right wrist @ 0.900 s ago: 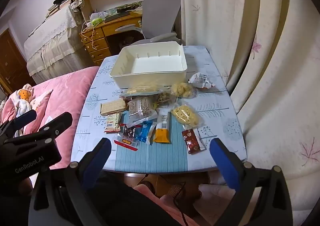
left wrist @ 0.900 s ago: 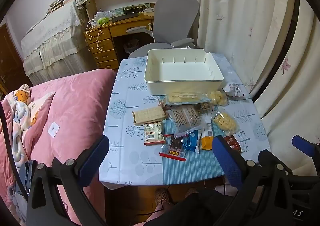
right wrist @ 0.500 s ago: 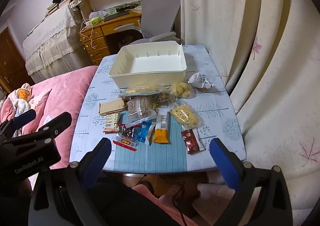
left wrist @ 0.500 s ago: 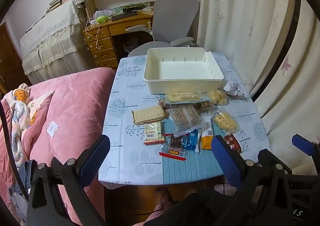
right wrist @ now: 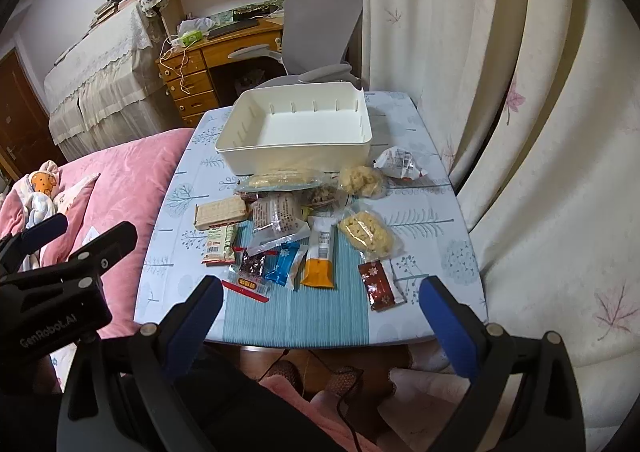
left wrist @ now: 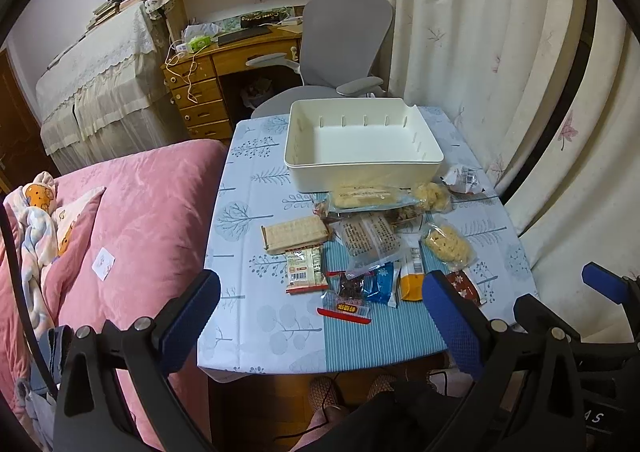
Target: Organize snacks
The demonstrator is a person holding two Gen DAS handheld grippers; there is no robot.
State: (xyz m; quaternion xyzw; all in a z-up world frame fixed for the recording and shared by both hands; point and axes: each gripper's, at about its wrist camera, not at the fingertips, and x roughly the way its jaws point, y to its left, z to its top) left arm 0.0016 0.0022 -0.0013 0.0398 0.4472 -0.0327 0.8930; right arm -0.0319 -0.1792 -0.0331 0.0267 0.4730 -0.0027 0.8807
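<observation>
Snacks (right wrist: 304, 228), in assorted wrappers, lie clustered on the tree-patterned tablecloth (left wrist: 248, 220) just in front of the empty white storage bin (left wrist: 362, 168), which stands at the far end of the table; none is inside it yet. Nearest the table edge are a red-striped packet (right wrist: 250, 284), a blue wrapper (right wrist: 282, 262), an orange-ended bar (right wrist: 320, 252) and a dark red sachet (right wrist: 378, 284); a cracker pack (left wrist: 294, 234) lies to the left and a crumpled wrapper (right wrist: 398, 162) near the bin's right corner. Left gripper (left wrist: 320, 318) and right gripper (right wrist: 320, 310) both hover short of the table's near edge, jaws spread wide and holding nothing. Compared with the views under a second earlier, the packets have not shifted and both cameras show almost the same framing, with only a slight drift. Judged from this, sorting has not begun; the first pickup is still ahead.
</observation>
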